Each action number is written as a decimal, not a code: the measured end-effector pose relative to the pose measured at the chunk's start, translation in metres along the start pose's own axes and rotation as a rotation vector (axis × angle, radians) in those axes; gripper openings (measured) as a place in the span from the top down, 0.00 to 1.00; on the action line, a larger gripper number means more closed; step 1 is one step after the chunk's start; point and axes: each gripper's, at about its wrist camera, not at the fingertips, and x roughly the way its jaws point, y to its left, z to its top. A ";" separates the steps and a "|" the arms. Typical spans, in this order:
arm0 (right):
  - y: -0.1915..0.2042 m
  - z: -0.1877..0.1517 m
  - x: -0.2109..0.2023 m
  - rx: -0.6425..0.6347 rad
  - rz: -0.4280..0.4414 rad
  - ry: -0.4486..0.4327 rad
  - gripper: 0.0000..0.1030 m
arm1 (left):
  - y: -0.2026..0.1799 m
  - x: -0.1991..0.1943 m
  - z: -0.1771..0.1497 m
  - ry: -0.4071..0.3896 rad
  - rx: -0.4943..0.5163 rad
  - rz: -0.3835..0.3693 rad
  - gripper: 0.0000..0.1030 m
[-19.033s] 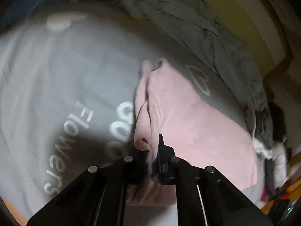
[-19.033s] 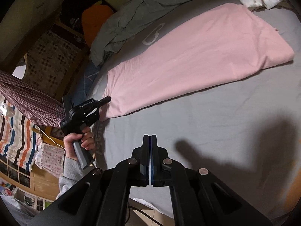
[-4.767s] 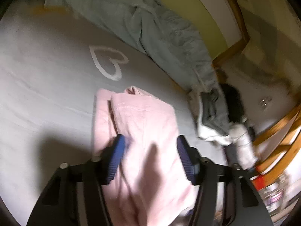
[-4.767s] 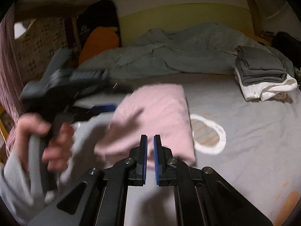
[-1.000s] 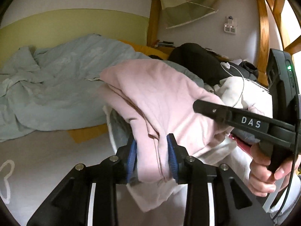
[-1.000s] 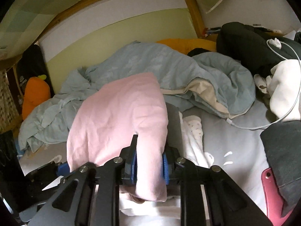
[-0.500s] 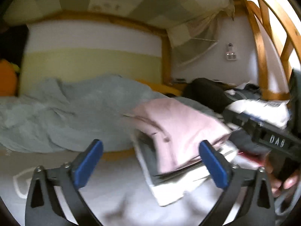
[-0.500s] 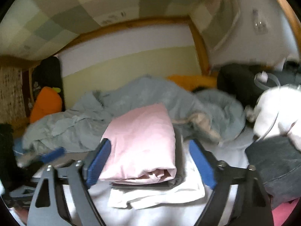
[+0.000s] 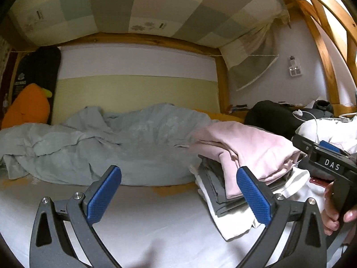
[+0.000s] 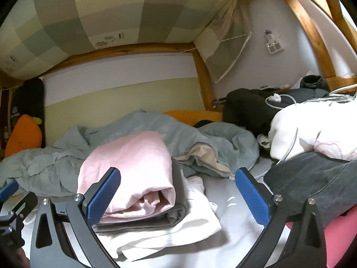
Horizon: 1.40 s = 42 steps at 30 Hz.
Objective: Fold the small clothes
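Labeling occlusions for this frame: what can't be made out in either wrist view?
- Grey garment and white garment: the pink folded garment stacked on top hides most of each; type unreadable in both views.
- Right tongs in the left wrist view: cut by the right edge, only one finger shows.
- Bedsheet print: right wrist view, clothes cover it.
- Wall outlet: too small.

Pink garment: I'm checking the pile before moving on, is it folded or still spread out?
Folded. The pink garment lies as a compact layered bundle atop the grey clothes and white clothes; both grippers are open, clear of it.
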 end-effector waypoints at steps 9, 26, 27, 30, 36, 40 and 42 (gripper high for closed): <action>0.009 -0.003 0.000 -0.054 -0.030 0.004 0.00 | -0.008 0.004 -0.002 0.030 0.019 0.010 0.01; 0.029 -0.004 -0.007 -0.153 -0.020 -0.037 0.00 | -0.014 -0.007 -0.001 -0.016 0.046 0.017 0.00; 0.031 -0.004 -0.008 -0.162 -0.022 -0.043 0.00 | -0.014 -0.007 -0.001 -0.021 0.048 0.018 0.00; 0.033 -0.005 -0.012 -0.172 -0.020 -0.063 0.00 | -0.014 -0.008 0.000 -0.028 0.053 0.016 0.00; 0.031 -0.005 -0.014 -0.158 -0.023 -0.070 0.00 | -0.011 -0.007 0.000 -0.006 0.035 0.009 0.00; 0.031 -0.005 -0.016 -0.160 -0.017 -0.080 0.00 | -0.010 -0.005 0.001 0.011 0.030 0.014 0.00; 0.030 -0.004 -0.021 -0.157 -0.014 -0.099 0.00 | -0.009 -0.004 0.001 0.016 0.024 0.013 0.00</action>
